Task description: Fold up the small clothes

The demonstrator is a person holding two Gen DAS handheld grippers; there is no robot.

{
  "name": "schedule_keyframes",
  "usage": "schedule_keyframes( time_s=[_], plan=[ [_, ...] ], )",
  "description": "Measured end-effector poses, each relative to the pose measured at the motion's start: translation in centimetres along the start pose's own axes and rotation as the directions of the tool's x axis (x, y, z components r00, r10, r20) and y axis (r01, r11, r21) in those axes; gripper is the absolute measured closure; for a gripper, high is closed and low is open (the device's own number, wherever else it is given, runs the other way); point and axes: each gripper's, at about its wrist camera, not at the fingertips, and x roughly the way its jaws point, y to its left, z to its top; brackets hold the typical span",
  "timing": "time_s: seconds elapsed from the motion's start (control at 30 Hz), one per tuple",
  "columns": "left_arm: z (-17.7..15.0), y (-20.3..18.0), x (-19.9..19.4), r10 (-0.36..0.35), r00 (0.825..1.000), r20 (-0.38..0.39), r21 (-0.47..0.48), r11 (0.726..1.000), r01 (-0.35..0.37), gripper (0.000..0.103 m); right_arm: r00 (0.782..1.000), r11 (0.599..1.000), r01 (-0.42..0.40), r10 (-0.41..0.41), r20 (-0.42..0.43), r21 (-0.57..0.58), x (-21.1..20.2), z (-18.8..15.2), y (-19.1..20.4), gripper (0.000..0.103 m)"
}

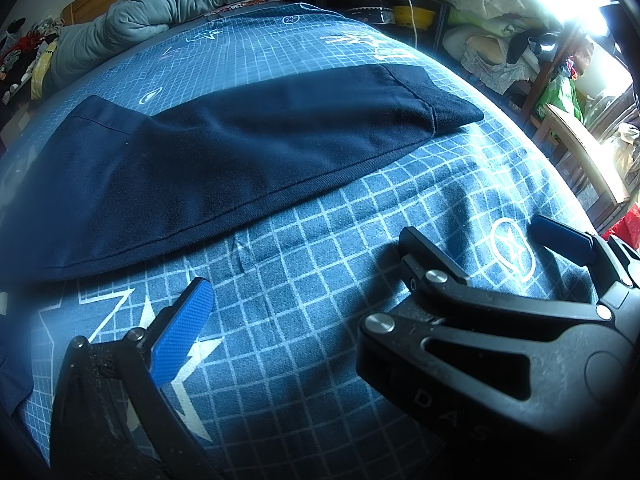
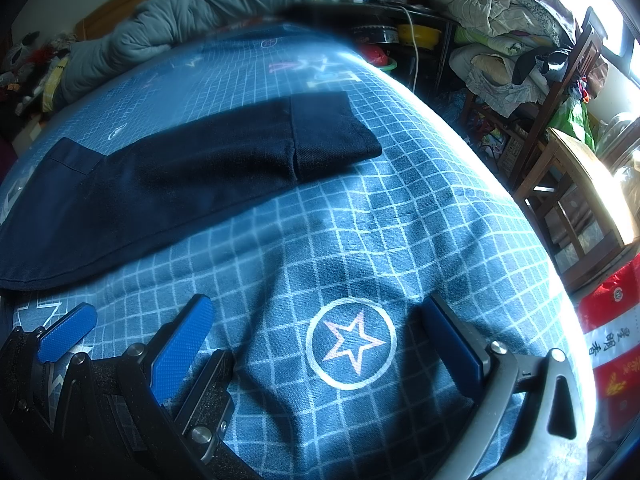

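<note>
We're looking down on a long dark navy folded garment [image 1: 224, 160], lying flat across the blue bedsheet with a white grid and star print [image 1: 320, 280]. It runs in a long band from the lower left up toward the right, and the cloth looks smooth with hardly a wrinkle. Its near edge carries a neat stitched hem, and at the right end a seam sets off a cuff-like panel; at the far left a flatter, slightly lighter navy panel with a line of stitching peeks out from under the top layer.

From the right wrist view the same garment [image 2: 180, 176] sits beyond the fingers, well apart from them, toward the upper left of the bed.

Our left gripper [image 2: 120, 348] shows its blue textured pads parted a little, with nothing between them. Our right gripper [image 2: 316, 352] has its fingers spread wide and empty, hanging just above the sheet, framing a white circled star print [image 2: 352, 344]. The two grippers sit just beside each other, near the front edge of the bed.

Behind the garment a rumpled grey quilt [image 1: 168, 4] lies bunched along the head of the bed.
</note>
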Motion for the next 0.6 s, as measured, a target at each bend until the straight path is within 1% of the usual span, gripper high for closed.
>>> schedule_keyframes(
  time_s=[0.6],
  plan=[
    [0.0,0.0,0.0,0.0,1.0,-0.001,0.0,1.0,0.0,0.0,1.0,1.0,0.0,0.0,0.0,0.0,-0.07,-0.01,0.02,0.0]
  ],
)
